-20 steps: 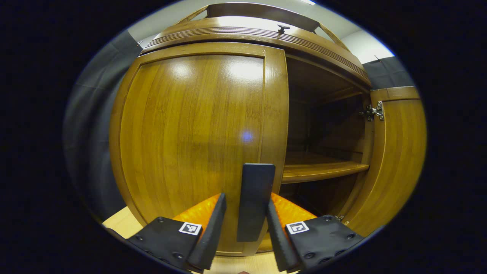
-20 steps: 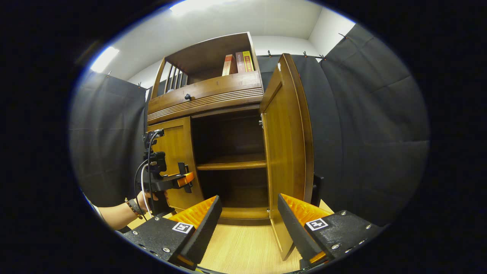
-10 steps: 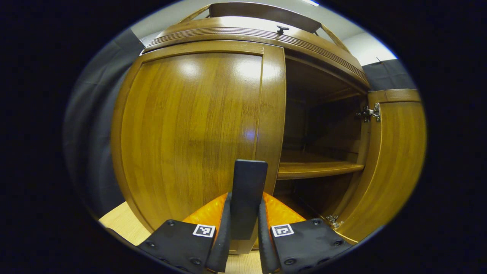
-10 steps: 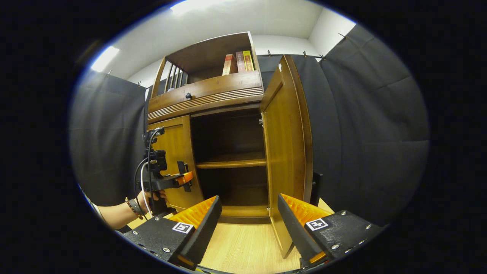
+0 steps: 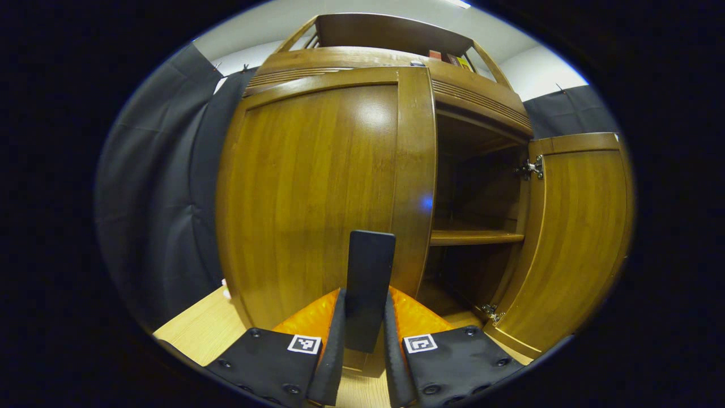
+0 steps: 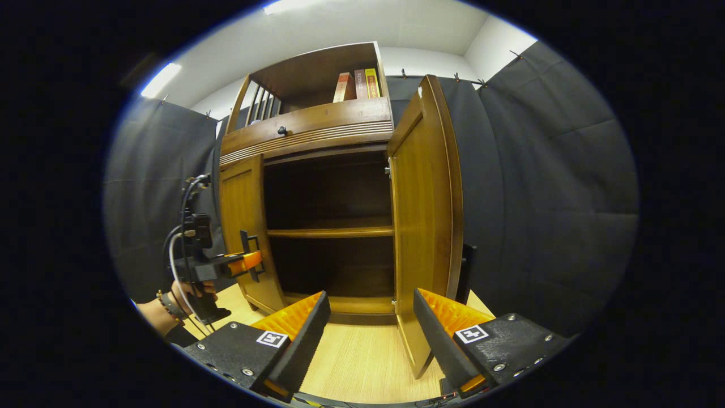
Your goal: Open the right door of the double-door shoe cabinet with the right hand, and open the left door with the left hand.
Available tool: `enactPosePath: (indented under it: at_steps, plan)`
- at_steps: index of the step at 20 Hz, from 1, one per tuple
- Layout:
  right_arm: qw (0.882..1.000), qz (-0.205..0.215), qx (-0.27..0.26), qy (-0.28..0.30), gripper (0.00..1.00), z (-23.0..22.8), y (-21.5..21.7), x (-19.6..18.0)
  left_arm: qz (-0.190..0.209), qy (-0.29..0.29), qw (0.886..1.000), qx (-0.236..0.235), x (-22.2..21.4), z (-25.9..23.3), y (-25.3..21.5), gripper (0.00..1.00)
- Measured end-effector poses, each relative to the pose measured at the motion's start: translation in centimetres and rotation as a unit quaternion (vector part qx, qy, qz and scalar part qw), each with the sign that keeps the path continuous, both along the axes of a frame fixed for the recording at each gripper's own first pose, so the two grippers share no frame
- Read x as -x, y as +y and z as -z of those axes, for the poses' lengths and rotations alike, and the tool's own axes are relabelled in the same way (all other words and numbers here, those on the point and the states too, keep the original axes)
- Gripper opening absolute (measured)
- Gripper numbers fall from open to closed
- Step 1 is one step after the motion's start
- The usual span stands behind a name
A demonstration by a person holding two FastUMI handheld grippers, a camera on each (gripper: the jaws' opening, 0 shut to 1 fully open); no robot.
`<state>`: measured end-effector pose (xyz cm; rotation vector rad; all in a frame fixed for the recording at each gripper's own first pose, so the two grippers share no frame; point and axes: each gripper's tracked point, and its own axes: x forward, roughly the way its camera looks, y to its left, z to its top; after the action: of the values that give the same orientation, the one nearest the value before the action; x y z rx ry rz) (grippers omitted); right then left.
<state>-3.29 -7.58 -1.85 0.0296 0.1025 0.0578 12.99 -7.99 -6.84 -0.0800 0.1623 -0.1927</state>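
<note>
Our left gripper (image 5: 362, 340) has its fingers (image 5: 334, 345) squeezed on the dark handle (image 5: 369, 283) of the left door (image 5: 317, 192), which stands partly open. So we are on the last step, we think. Next we should pull the handle out and to the left, following the door's swing. Our right gripper (image 6: 371, 334) has its fingers spread apart, holding nothing, just near the right door (image 6: 422, 226), which is wide open. The shoe cabinet (image 6: 317, 127) shows a bare shelf (image 6: 331, 232) inside.

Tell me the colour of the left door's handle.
Black; the handle shows best in the left gripper view.
</note>
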Motion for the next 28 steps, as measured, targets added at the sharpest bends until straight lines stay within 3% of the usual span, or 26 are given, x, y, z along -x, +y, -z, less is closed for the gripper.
enactPosePath:
  at_steps: [6, 15, 23, 27, 28]
  plan:
    - [1.000, -0.013, 0.001, 0.002, 0.92, 0.7, 1.3, -0.4, -0.021, 0.004, 1.000, -0.005, 3.4, -0.4, 2.6, 0.36]
    - [1.000, -0.029, -0.008, 0.010, 0.92, 1.6, 3.4, -1.7, -0.037, -0.013, 0.998, -0.052, 7.5, -1.5, 7.5, 0.32]
    - [0.999, -0.039, -0.002, 0.015, 0.92, 2.0, 5.8, -2.8, -0.059, -0.017, 0.995, -0.078, 9.5, -2.0, 12.8, 0.35]
    - [0.999, -0.045, 0.007, 0.014, 0.92, 2.1, 7.2, -2.9, -0.084, -0.023, 0.992, -0.095, 10.2, -2.5, 15.9, 0.19]
    - [0.999, -0.047, 0.006, 0.014, 0.92, 2.1, 7.6, -3.0, -0.091, -0.026, 0.991, -0.096, 10.2, -2.6, 16.7, 0.27]
